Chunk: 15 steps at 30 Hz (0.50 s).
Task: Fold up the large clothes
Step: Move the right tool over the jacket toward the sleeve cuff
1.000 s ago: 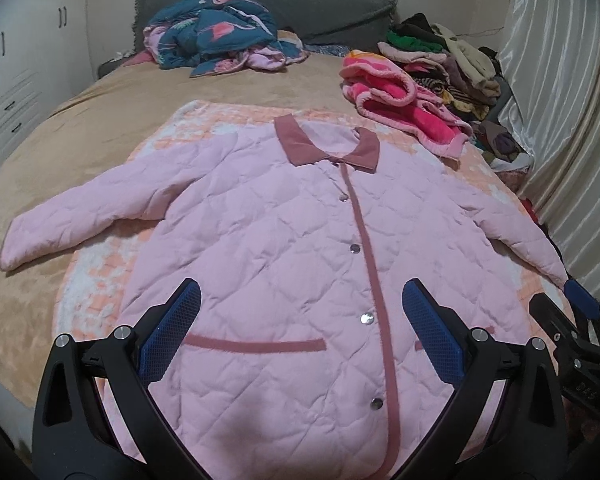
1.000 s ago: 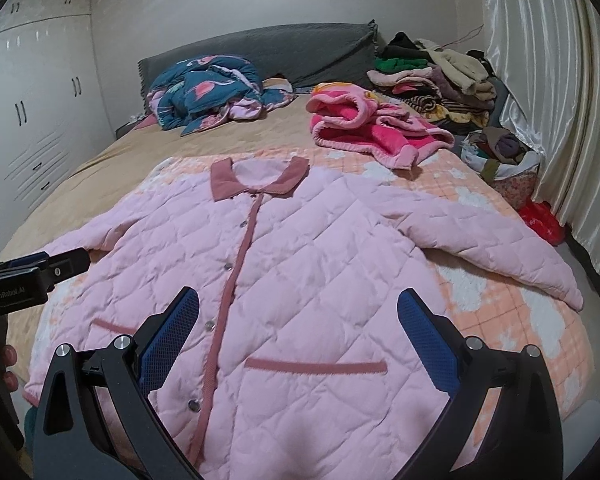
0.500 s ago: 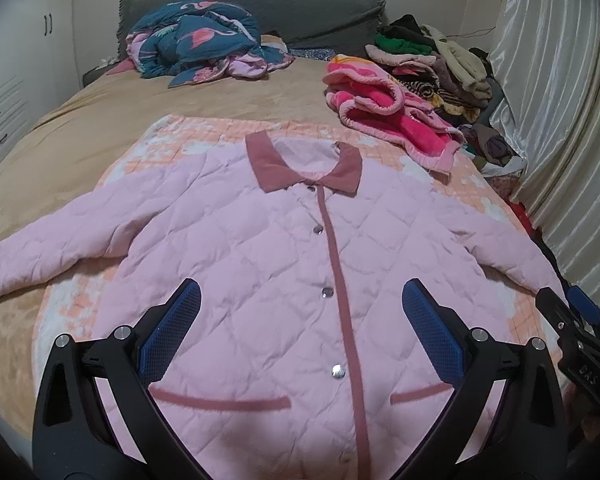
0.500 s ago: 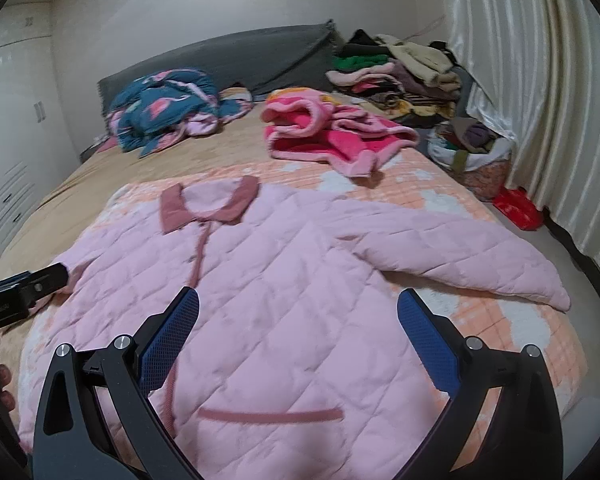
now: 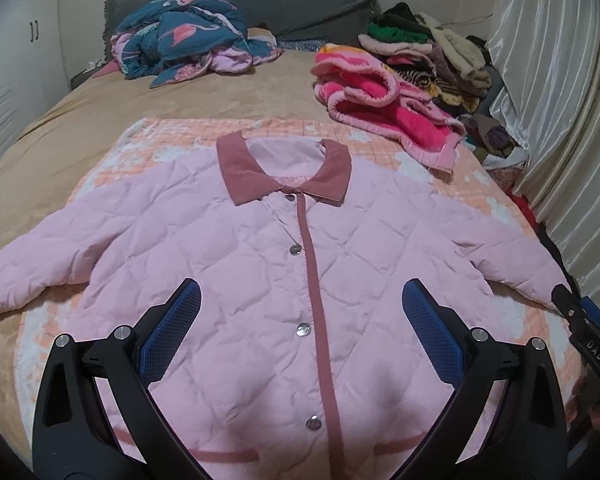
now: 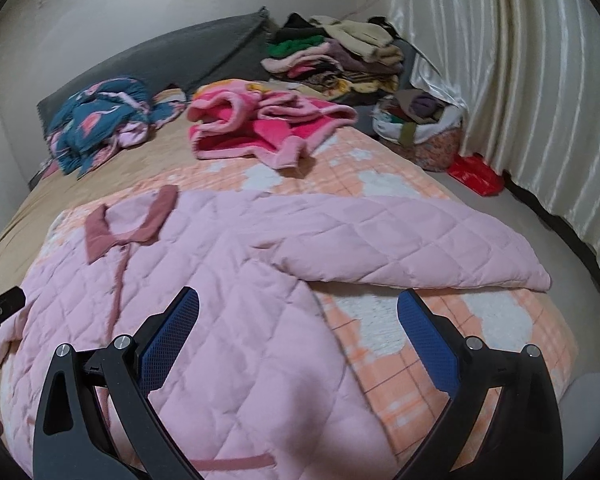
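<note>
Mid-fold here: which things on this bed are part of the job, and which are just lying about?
In the job:
pink jacket
left gripper, jaws open
right gripper, jaws open

Lying about:
blue flamingo bedding
bright pink robe
stack of folded clothes
bag of clothes

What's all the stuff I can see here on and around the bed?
Quilted jacket: one, pale pink, dusty-rose collar, spread flat, buttoned, on the blanket.
Blanket: one, orange and white check, under the jacket.
Bed: one, tan cover, grey headboard.
Fleece garment: one, bright pink, crumpled beyond the jacket.
Printed garment: one, teal and pink, heaped by the headboard.
Clothes pile: one, mixed colours, far corner.
Bag: one, stuffed, on the floor.
Curtain: cream, right side.
Left gripper: black, blue pads, jaws open over the jacket.
Right gripper: same, jaws open.
</note>
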Tool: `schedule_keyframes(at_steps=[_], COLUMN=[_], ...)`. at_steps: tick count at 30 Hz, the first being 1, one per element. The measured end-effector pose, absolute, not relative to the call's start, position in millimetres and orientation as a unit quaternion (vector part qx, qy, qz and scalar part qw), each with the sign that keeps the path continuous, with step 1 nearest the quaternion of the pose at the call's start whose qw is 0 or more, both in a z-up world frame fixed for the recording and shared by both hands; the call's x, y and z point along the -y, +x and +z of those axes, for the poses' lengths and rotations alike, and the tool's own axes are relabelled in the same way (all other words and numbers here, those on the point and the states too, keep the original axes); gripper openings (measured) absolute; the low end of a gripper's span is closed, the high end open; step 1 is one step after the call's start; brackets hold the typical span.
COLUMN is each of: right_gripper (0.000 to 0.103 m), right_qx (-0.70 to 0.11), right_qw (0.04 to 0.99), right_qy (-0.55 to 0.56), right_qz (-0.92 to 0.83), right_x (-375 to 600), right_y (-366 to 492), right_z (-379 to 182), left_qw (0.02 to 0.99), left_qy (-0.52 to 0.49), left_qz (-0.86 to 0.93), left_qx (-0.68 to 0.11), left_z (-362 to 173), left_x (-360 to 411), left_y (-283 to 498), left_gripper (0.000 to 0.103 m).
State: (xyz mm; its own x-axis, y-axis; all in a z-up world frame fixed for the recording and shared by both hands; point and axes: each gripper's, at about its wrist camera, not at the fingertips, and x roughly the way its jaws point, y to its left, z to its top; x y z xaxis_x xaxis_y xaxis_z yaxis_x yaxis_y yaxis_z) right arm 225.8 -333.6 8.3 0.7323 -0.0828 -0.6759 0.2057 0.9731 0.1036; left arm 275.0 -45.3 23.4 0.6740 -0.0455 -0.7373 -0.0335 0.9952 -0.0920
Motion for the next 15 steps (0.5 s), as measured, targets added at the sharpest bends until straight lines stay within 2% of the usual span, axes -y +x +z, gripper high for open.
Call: schedule_keyframes(at_steps=[6,15], right_gripper=[0.099,0.099], right_qx=[-0.375,-0.395], right_qw=[0.913,0.887], right_qy=[0.118,0.172], right_qz=[-0.108,-0.167], right_x=[366.1,425.1], right_y=[234.9,239.4], right_z=[-11.1,-42.9], left_qw=[0.909,0.899], left_qy=[-0.022,-0.043], left_qz=[-0.014,-0.012], left_qx=[-0.415,-0.435], left_z=[9.9,-6.3], left_x=[70.7,73.9], left_y=[297.3,325.4], left_gripper=[0.095,0.095])
